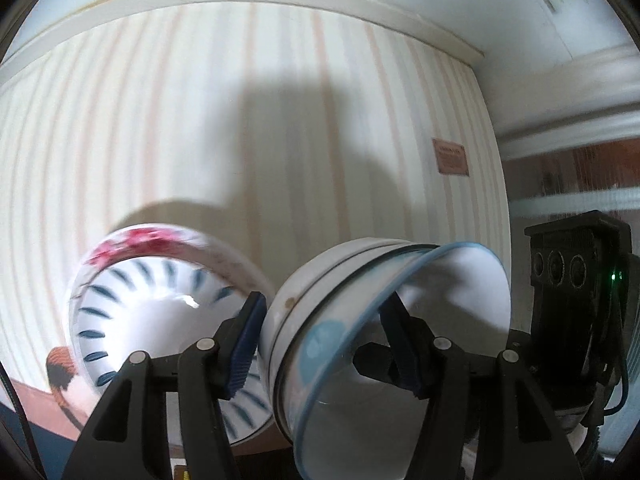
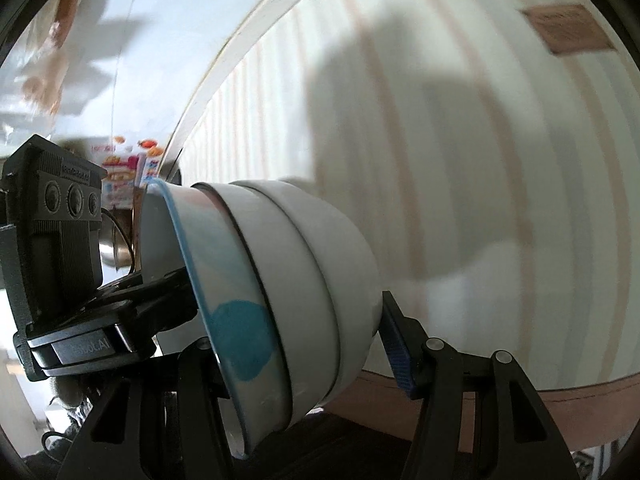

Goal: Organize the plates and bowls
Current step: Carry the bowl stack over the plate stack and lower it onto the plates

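The left gripper (image 1: 324, 344) has its jaws spread across a tilted stack of nested white bowls (image 1: 340, 320), one finger outside the wall, the other inside the blue-rimmed top bowl; whether they press the wall cannot be told. The right gripper (image 2: 304, 356) stands with jaws wide around the same stack (image 2: 296, 296), no pad clearly touching. Beside it, a second stack of blue-dashed and red-flowered bowls (image 1: 160, 292) tilts over the striped tablecloth (image 1: 200, 120). Nesting appears largely done; merging or placing the two stacks seemingly remains. No plates show.
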{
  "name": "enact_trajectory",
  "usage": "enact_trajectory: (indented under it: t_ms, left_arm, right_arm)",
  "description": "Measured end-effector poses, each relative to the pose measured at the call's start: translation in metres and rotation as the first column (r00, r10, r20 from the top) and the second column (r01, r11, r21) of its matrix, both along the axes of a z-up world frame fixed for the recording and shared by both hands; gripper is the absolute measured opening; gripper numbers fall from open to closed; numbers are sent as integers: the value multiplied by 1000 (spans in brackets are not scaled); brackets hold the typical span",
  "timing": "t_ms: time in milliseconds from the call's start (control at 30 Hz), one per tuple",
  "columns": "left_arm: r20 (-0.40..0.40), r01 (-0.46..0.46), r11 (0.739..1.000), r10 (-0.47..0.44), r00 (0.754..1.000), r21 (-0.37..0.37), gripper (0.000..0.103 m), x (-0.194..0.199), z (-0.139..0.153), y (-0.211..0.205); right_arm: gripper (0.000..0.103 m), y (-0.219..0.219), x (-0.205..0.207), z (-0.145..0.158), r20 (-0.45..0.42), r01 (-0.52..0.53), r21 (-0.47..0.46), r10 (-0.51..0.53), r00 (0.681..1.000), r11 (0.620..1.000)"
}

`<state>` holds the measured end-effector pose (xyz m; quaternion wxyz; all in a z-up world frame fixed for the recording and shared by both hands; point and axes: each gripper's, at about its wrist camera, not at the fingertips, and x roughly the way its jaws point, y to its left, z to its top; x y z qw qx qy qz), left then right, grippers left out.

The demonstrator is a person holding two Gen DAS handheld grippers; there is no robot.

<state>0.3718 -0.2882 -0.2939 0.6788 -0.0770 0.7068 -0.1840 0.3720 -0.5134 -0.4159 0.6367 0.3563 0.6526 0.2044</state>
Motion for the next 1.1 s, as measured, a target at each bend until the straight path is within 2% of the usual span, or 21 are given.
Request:
enact_trajectory:
  t_ms: [300,533,667,867,1100]
  left_arm:
    - [7,-168,986,168,986,23,57,-10,2,75]
    - [-12,-282,959,283,959,35,57,-25,-12,114]
    - [-24,-314,949,315,949,40,57,-31,-20,130]
    - [-45,-330,943,331,943,36,57,-31,-35,131]
    - [-55,-329,944,331,942,33,57,-29,-42,137]
  right_arm:
    - [60,69,17,15,16,-162,31,161,987,986]
    - [60,133,27,5,10,-275,41,275,961,960]
    - [60,160,30,-5,1,-315,38,315,949,948]
    - [60,198,34,-20,-25,-346,13,346,938,938]
    - [60,205,34,-30,-47,-349,-20,348,936,937]
